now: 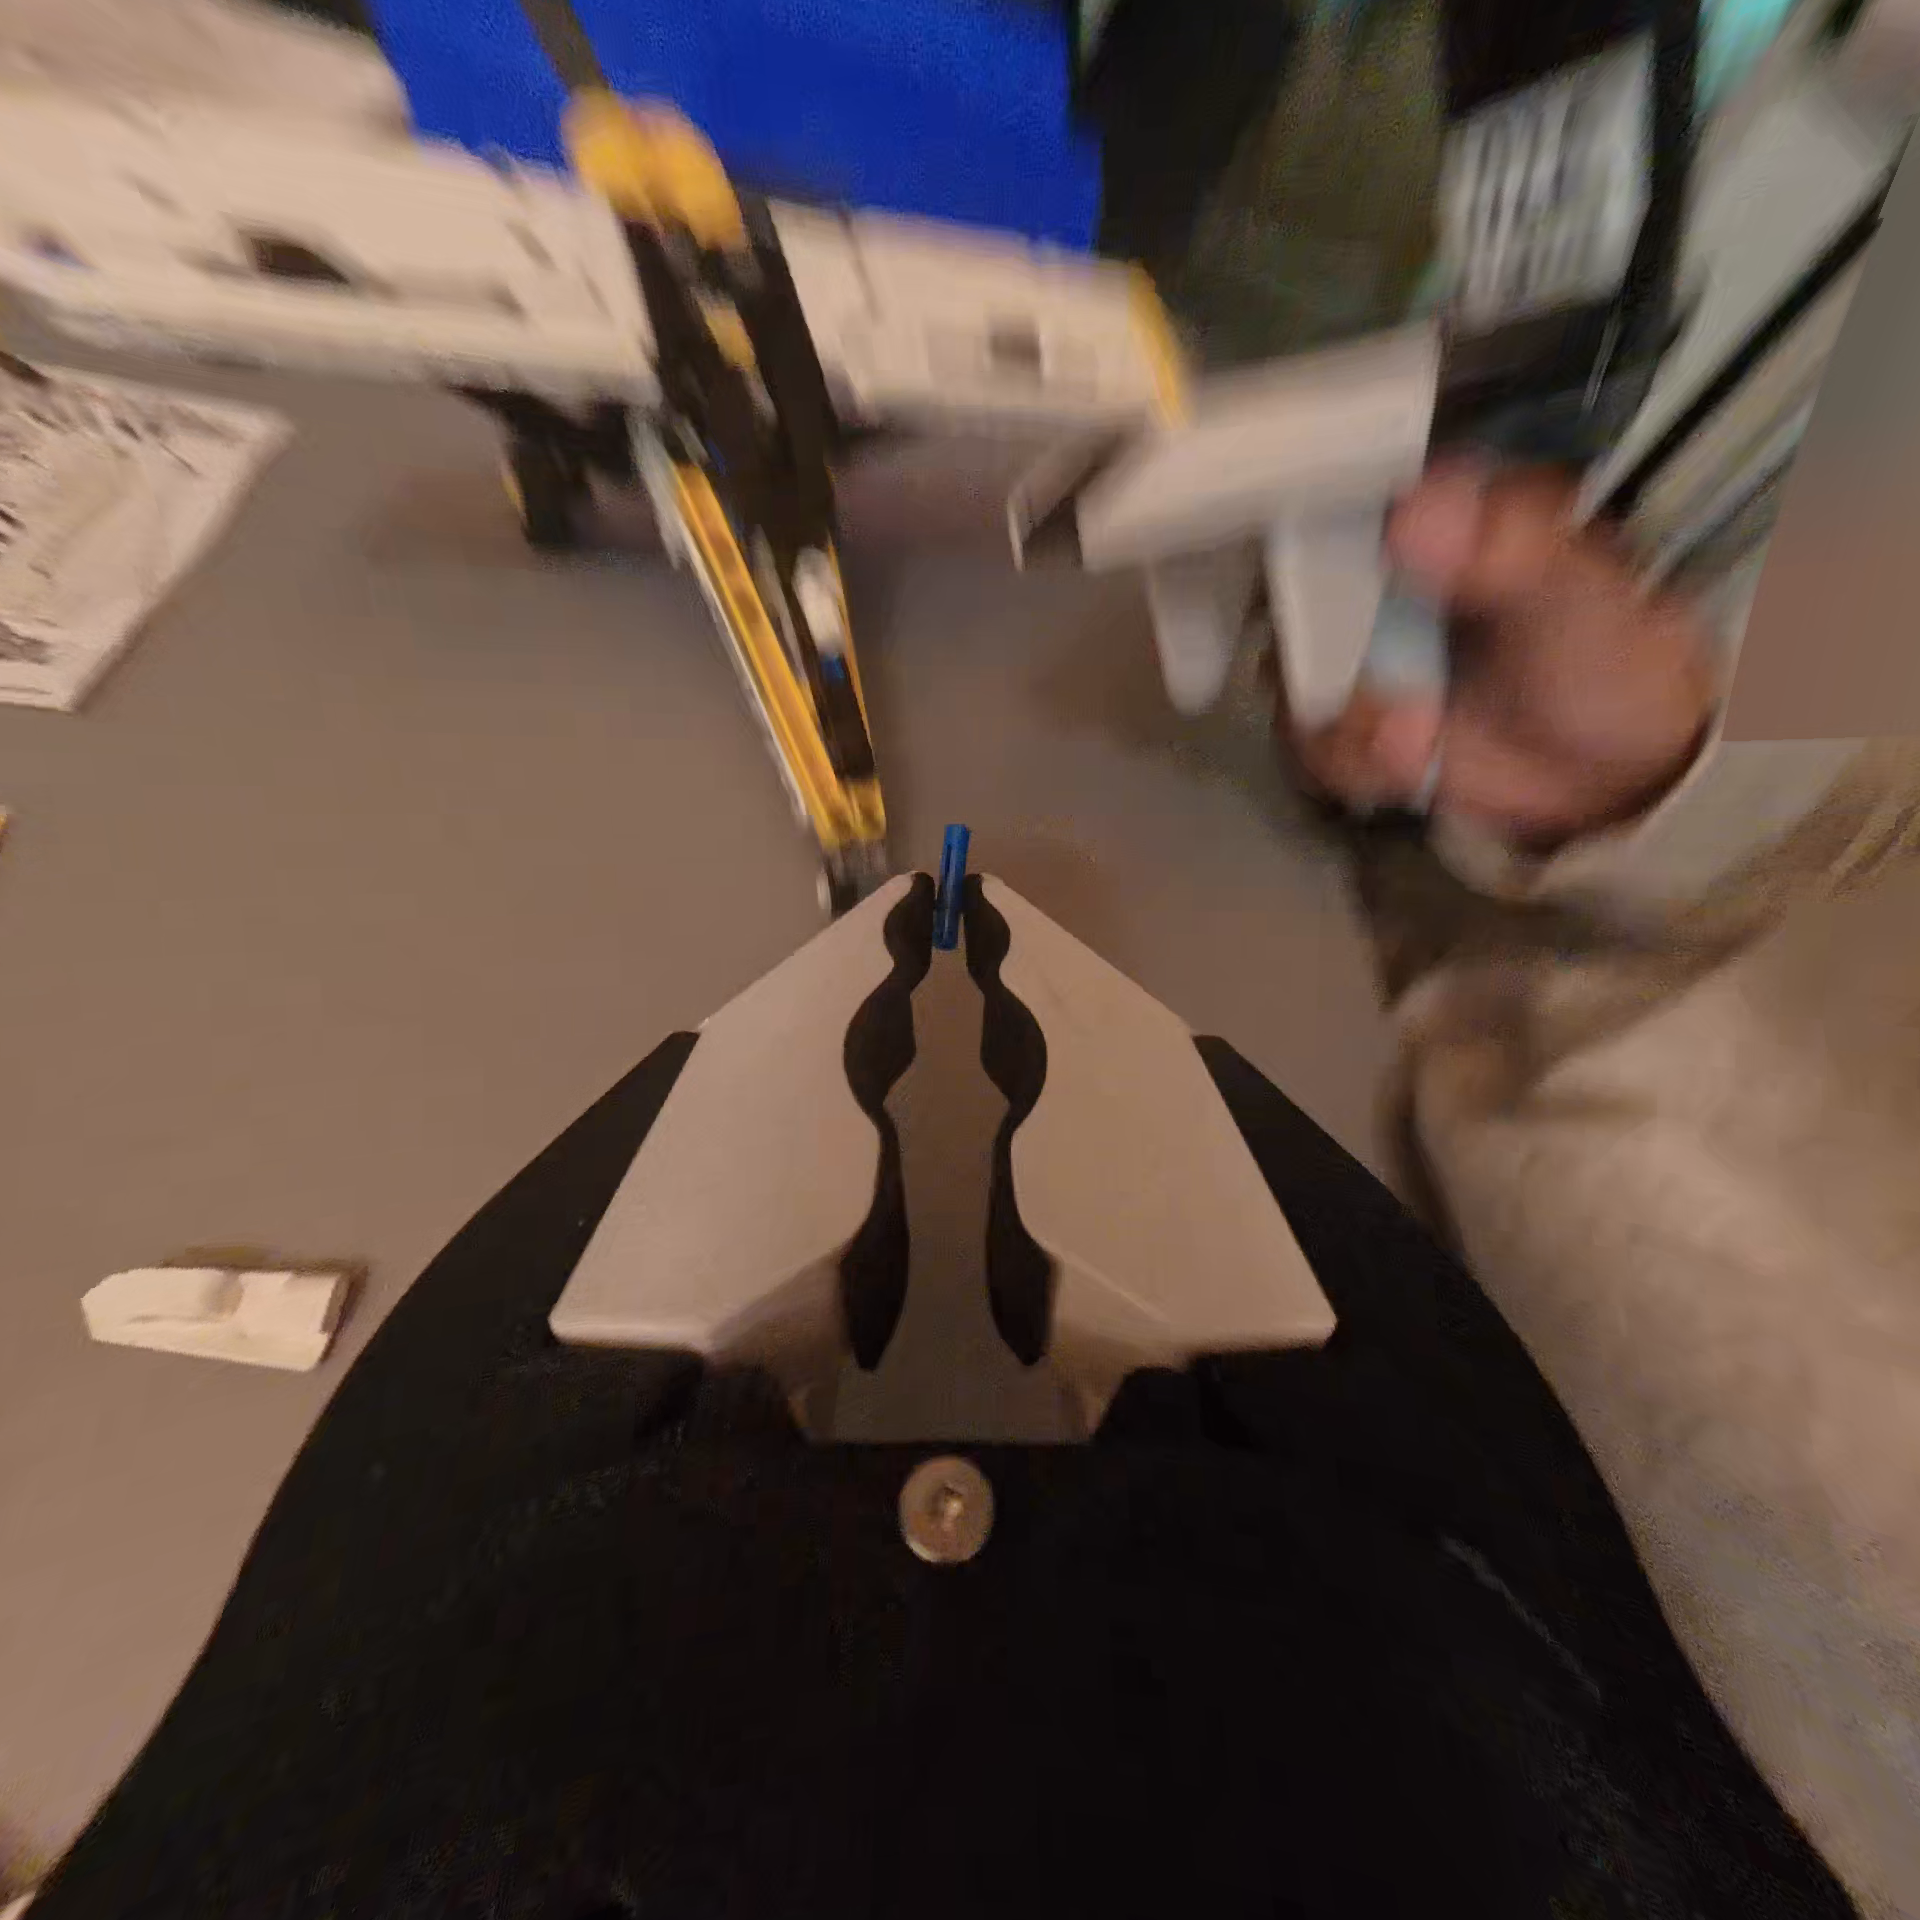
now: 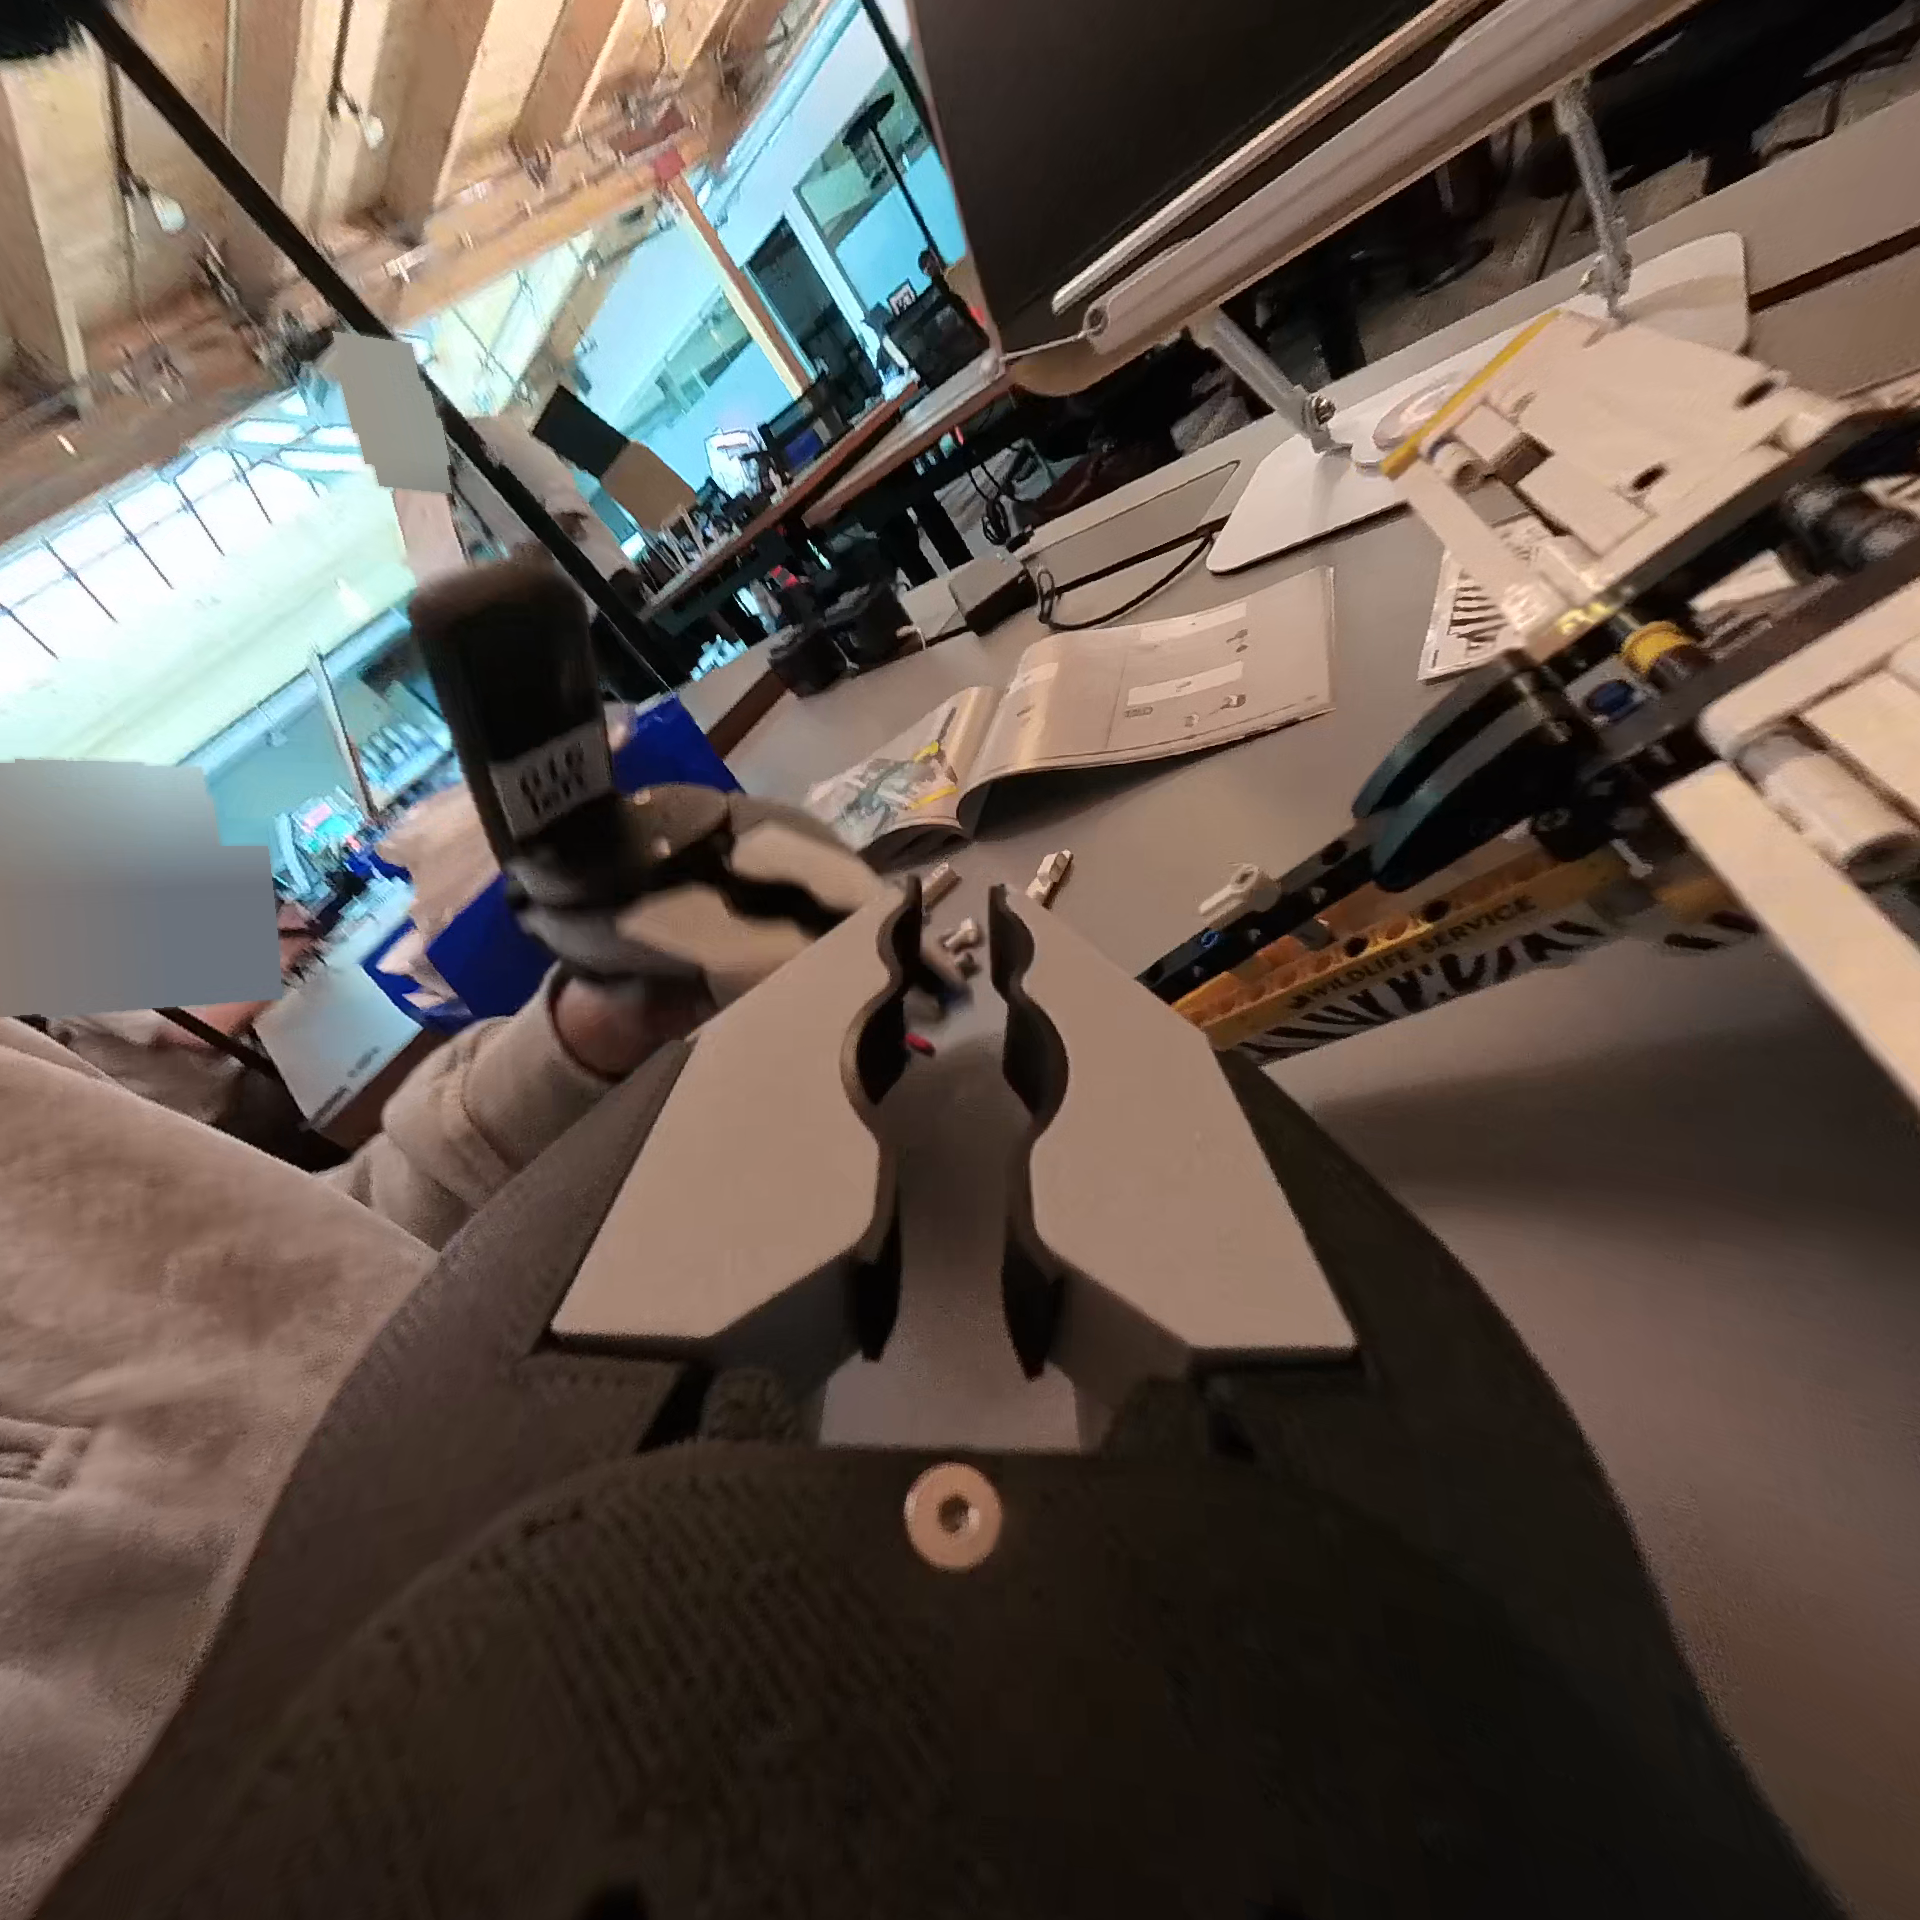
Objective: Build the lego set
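Note:
In the left wrist view my left gripper [image 1: 947,885] is shut on a small blue pin [image 1: 951,862], which sticks out past the tips. It is just right of the near end of the model's yellow and black beam [image 1: 774,644]. The lego model [image 1: 436,270] has white wing panels and is blurred. In the right wrist view my right gripper [image 2: 956,914] is slightly open and empty above the grey table [image 2: 1558,1195], left of the model's yellow beam [image 2: 1403,956]. The left gripper [image 2: 769,883] shows there, held by a hand. The right gripper [image 1: 1257,623] shows blurred in the left view.
An open instruction booklet [image 2: 1143,686] lies behind small loose white pieces [image 2: 1049,873]. A white piece [image 1: 218,1314] lies at the near left and a printed sheet [image 1: 94,530] farther left. A blue bin [image 2: 665,748], a monitor stand [image 2: 1309,499] and the person's sleeve [image 2: 156,1299] are nearby.

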`<state>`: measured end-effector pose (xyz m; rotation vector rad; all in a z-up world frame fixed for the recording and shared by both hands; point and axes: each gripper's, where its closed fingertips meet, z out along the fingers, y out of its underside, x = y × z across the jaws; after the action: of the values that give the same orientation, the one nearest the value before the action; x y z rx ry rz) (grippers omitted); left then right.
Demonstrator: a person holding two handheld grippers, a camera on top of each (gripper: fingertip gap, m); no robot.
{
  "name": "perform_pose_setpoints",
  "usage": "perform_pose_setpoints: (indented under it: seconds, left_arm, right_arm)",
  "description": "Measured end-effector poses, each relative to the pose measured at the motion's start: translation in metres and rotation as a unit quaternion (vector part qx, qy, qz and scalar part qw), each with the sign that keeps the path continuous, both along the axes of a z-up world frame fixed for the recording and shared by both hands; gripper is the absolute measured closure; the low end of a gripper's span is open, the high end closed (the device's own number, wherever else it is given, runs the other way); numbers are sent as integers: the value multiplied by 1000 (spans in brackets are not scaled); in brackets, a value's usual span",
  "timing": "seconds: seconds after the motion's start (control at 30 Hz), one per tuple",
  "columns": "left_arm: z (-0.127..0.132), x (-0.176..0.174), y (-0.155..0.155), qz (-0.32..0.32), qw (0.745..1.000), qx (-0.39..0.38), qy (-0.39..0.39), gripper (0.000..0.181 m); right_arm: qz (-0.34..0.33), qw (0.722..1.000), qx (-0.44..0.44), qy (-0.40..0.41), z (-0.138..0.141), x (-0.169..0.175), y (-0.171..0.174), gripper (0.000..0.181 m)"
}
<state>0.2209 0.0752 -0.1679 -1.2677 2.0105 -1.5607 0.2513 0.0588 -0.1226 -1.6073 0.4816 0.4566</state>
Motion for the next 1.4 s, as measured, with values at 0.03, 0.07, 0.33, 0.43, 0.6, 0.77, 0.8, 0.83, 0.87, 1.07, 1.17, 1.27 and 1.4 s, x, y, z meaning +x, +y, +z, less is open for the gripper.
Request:
perform_pose_setpoints:
  seconds: [0.03, 0.07, 0.33, 0.43, 0.6, 0.77, 0.8, 0.83, 0.87, 1.07, 1.17, 1.27, 1.4]
  left_arm:
    - [21, 7, 7, 31, 996, -81, -18, 178]
    - [37, 8, 10, 39, 985, -169, -24, 178]
    - [67, 8, 8, -9, 783, -618, 74, 179]
    - [63, 7, -3, -14, 769, -632, 93, 178]
    - [66, 6, 1, -10, 766, -638, 80, 178]
    - [67, 3, 1, -15, 776, -626, 68, 181]
    - [67, 3, 0, -14, 781, -621, 67, 181]
    - [67, 3, -1, -13, 786, -615, 65, 181]
    - [67, 3, -1, -13, 789, -610, 64, 181]
    - [58, 9, 13, 24, 813, -579, 56, 181]
    - [58, 11, 27, 51, 840, -539, 33, 181]
    - [59, 10, 32, 64, 872, -485, 11, 181]
    - [60, 7, 25, 57, 908, -416, -12, 181]
  right_arm:
    - [4, 1000, -7, -19, -1, -3, 2, 168]
    - [7, 999, -13, -42, -2, -7, 4, 166]
    - [-53, 921, -87, -375, 7, -27, 27, 149]
    - [-74, 871, -116, -472, 7, -26, 29, 159]
    - [-77, 887, -92, -446, 17, -26, 25, 166]
    - [-78, 890, -93, -440, 20, -21, 21, 181]
    - [-66, 888, -102, -443, 16, -23, 22, 181]
    - [-61, 886, -110, -446, 13, -23, 23, 176]
    - [-57, 883, -115, -452, 10, -24, 23, 169]
    - [-56, 871, -163, -460, -3, -14, 14, 168]
    - [-54, 883, -194, -425, -16, 1, -5, 166]
    - [-47, 902, -205, -376, -26, 7, -27, 164]
    - [-7, 928, -205, -311, -39, -4, -50, 160]
